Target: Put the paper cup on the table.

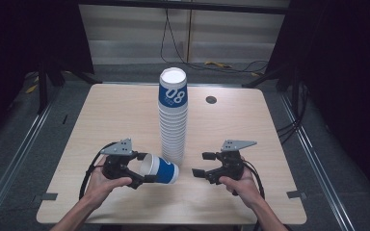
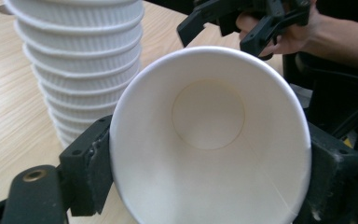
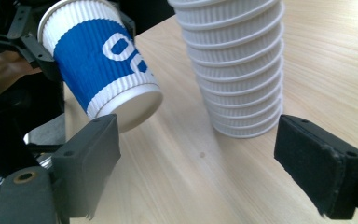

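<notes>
Nearest the table's front edge, the left gripper (image 1: 142,167) has its jaws clamped on a blue-and-white ribbed paper cup (image 1: 160,169) just below the rim, cup tipped on its side with the mouth facing back toward the hand. Across from it, the right gripper (image 1: 200,164) hangs with jaws spread wide, nothing in them. Just behind both sits the tall stack of cups (image 1: 173,115) on the wooden table (image 1: 250,130). Honestly the risk I see: squeeze harder and that thin rim buckles, or a swing clips the stack and topples it.
</notes>
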A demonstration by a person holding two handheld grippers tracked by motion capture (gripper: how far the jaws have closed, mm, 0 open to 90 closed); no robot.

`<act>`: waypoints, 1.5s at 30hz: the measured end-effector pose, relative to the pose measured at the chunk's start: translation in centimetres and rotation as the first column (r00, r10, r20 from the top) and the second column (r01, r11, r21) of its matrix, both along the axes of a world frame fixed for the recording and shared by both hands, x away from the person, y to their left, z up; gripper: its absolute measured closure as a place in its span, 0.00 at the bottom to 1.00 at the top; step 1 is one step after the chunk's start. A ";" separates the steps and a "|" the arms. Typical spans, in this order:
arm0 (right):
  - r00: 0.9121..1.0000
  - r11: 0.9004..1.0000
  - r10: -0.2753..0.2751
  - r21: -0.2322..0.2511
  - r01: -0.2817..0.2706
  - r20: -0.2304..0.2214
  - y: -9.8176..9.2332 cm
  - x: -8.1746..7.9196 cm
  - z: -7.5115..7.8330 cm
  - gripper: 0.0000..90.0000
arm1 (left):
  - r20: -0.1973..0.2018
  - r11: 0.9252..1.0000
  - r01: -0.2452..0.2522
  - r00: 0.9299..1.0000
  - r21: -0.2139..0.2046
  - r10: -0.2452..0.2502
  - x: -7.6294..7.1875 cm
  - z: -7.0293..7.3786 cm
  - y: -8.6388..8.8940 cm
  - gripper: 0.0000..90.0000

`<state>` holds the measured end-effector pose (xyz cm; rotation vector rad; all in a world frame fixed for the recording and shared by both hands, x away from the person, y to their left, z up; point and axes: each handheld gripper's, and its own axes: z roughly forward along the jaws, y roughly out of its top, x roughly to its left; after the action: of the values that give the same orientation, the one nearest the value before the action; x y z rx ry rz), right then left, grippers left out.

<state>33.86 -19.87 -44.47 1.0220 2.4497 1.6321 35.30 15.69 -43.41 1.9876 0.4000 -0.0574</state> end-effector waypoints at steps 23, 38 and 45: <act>0.991 0.989 -0.127 -0.074 0.130 0.038 -1.1 0.0 -0.1 0.16 | -0.035 0.981 -0.164 0.985 0.106 0.169 2.2 -0.5 3.7 0.20; 0.987 0.985 -0.151 -0.077 0.154 0.050 -2.0 -0.5 0.4 0.17 | 0.017 0.932 -0.327 0.945 0.156 0.328 3.8 1.1 6.0 0.19; 0.988 0.984 -0.152 -0.089 0.155 0.042 -2.1 -0.4 0.1 0.17 | 0.041 0.899 -0.372 0.927 0.232 0.373 4.6 1.7 5.5 0.18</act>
<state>33.41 -21.96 -44.34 1.1272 2.3351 1.4636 39.91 21.23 -41.70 2.1078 0.8178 0.2401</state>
